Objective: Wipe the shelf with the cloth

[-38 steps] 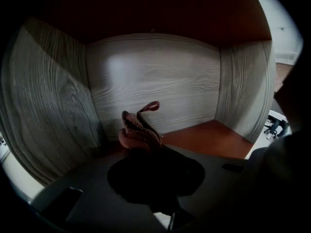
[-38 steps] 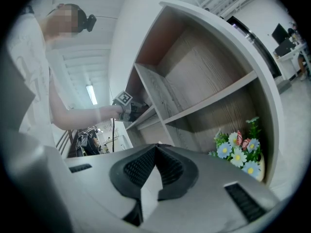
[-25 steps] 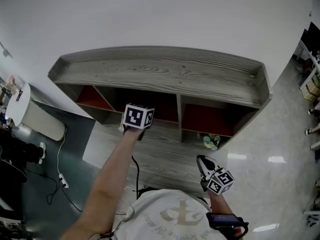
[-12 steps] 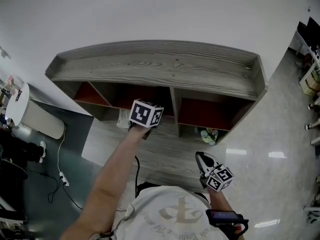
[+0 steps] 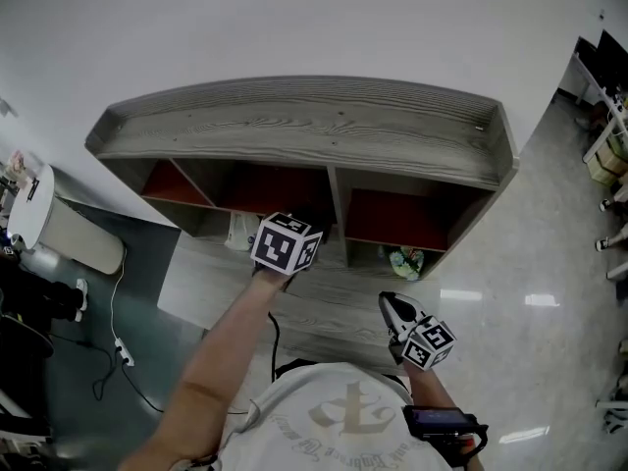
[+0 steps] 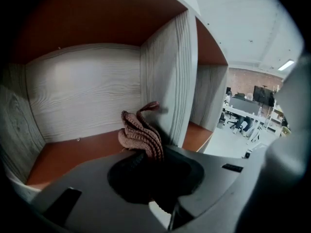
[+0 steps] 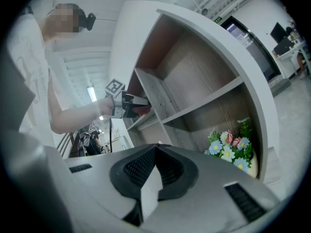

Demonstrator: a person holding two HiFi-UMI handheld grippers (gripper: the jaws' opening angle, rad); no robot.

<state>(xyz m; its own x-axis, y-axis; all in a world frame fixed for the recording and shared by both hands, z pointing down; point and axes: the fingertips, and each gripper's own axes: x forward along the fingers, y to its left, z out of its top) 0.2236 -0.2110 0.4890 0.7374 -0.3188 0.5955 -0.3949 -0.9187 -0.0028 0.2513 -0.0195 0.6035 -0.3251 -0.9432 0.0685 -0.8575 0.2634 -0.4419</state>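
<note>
Cloth (image 6: 140, 134), long axis along left tool (image 6: 146, 166)

the grey wood-grain shelf unit (image 5: 304, 126) stands upright, its open compartments lined reddish-brown. the reddish-brown ribbed cloth (image 6: 141, 136) is bunched in upright folds inside the middle compartment, just beside its right-hand divider.

No lettering can be read anywhere; the curved print on the person's shirt (image 5: 339, 430), nearest, is too blurred.

White wall (image 5: 294, 18), glossy pale floor (image 5: 530, 263) — dark mat (image 5: 88, 312) at left.
</note>
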